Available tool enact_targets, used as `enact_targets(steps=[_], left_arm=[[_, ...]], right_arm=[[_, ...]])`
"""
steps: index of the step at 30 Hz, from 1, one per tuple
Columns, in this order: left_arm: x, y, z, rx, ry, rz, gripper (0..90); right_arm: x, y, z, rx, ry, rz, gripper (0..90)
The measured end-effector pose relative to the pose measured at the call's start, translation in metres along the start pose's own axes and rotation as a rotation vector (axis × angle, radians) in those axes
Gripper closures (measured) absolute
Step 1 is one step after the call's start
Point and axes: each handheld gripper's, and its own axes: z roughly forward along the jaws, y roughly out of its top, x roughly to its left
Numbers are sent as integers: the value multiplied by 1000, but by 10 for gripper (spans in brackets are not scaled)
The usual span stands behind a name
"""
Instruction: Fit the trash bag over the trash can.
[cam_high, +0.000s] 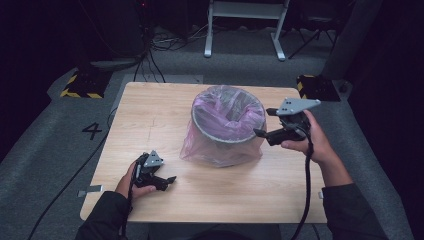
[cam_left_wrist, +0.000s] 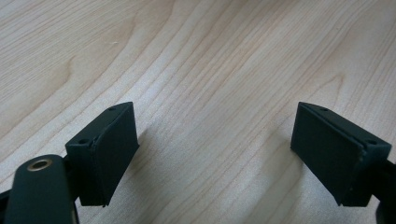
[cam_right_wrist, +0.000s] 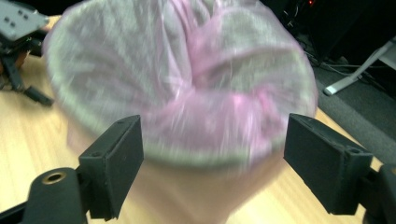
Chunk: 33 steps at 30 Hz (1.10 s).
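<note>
A grey bin lined with a pink see-through plastic bag stands in the middle of the wooden table. My right gripper hovers at the bin's right rim, jaws wide open and pointing at it. In the right gripper view the bin's rim and bag are blurred, just beyond the open right gripper, with nothing between the jaws. My left gripper rests low over the table's near left part. In the left gripper view its jaws stand apart over bare wood, and the left gripper is open.
Black cables trail from both grippers off the table's near edge. The grey floor around holds yellow-black striped blocks, a white frame's legs at the back and a number marking at the left.
</note>
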Motion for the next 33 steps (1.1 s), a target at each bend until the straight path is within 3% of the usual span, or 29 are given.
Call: enact_targets(steps=[4,9,17,19,21,23,28,33], left_arm=[[0,0,0,1,4,-2,146],[0,0,0,1,5,-5,146],[0,0,0,1,6,-5,146],[0,0,0,1,6,-5,146],[0,0,0,1,6,-5,146],[0,0,0,1,6,-5,146],[0,0,0,1,5,-5,144],[0,0,0,1,6,-4,144]], right_arm=[[8,-23,-16,-4,-30,-14,199],[14,-55,-23,4,-35,13,195],[22,-98,-14,90,-91,11,188],[22,-107,-10,102,-84,21,188],[23,-120,-3,144,-127,-7,188],[23,-131,2,177,-127,-12,188],[24,-164,19,227,-90,43,188],[22,-192,26,190,-15,158,188]])
